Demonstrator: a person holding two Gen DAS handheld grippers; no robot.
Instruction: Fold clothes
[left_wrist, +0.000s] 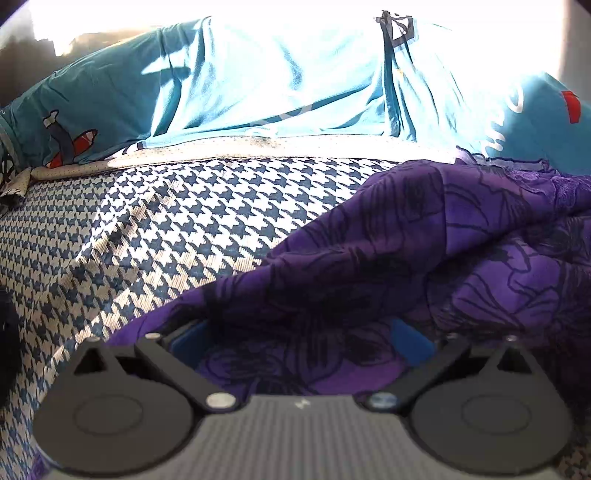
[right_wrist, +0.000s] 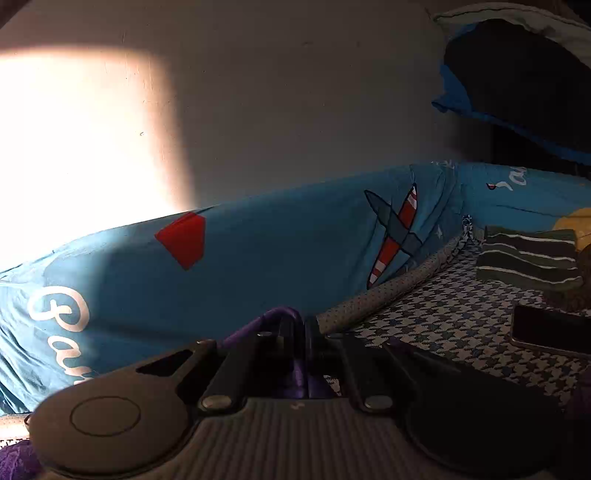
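Purple floral garment (left_wrist: 424, 251) lies rumpled on the houndstooth bed cover (left_wrist: 166, 229), draped between the spread fingers of the left tool (left_wrist: 301, 332). Right tool (right_wrist: 301, 332) is clamped on a purple fold of it.

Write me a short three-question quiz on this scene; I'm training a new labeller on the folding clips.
1. True or false: the right hand-held gripper is shut on purple cloth.
2. What pattern covers the mattress under the purple garment?
A. stripes
B. houndstooth
C. dots
3. Fill in: in the right wrist view, the folded striped item lies beside a dark flat ____.

Key:
1. True
2. B
3. Phone, as far as can be told; it is in shadow.
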